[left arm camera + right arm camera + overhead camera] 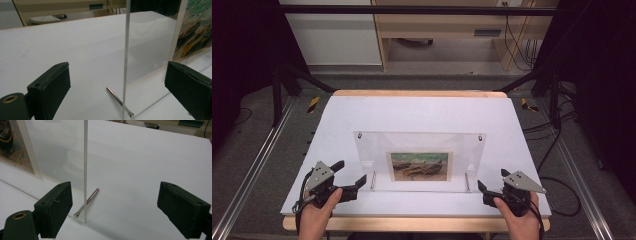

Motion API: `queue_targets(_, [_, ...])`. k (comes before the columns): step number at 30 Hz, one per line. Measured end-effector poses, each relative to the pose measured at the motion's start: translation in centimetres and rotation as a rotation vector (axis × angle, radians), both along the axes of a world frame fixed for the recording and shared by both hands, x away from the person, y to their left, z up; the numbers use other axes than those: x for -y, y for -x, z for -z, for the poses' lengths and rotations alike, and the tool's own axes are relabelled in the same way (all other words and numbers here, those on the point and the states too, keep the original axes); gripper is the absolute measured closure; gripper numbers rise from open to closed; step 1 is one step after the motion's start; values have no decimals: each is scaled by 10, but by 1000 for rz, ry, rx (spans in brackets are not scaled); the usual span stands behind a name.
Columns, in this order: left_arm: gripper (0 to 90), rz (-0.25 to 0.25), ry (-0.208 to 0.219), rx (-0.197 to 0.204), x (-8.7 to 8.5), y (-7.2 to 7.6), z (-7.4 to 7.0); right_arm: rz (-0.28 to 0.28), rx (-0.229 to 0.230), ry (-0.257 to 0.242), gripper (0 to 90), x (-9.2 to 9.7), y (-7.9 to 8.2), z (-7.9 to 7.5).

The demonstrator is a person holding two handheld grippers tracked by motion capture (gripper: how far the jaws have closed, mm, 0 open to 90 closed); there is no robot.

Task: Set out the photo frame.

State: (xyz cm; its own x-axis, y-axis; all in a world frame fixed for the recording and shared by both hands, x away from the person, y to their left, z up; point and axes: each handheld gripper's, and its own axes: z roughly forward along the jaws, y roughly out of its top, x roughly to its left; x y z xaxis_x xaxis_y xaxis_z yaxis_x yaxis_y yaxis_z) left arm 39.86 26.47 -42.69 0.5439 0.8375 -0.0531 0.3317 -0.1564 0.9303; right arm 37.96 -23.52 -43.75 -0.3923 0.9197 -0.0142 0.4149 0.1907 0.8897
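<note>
A clear acrylic picture frame [422, 144] stands upright in the middle of the white table [412, 112], resting on two thin metal pins [373, 180]. It holds a small painting of boats [419, 166]. My left gripper [351, 172] is open just off the frame's left edge. In the left gripper view that edge [124, 62] and one pin [119, 101] lie between the jaws, untouched. My right gripper [493, 179] is open near the frame's right edge. In the right gripper view the edge [85, 170] and a pin [87, 200] stand close to the left jaw.
The table's wooden front edge [412, 224] runs just below my hands. Black frame struts [292, 75] and cables [557, 135] flank the table. Cabinets [332, 35] stand on the floor beyond its far edge.
</note>
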Motion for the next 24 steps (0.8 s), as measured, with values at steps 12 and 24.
queue_targets(12, [57, -72, -52, -26, -19, 6, -2, 33, -18, 3, 121, 8, 6, 1])
queue_targets(24, [59, -60, -192, -81, -34, 6, -3, 83, -85, -5, 111, 21, 2, 9])
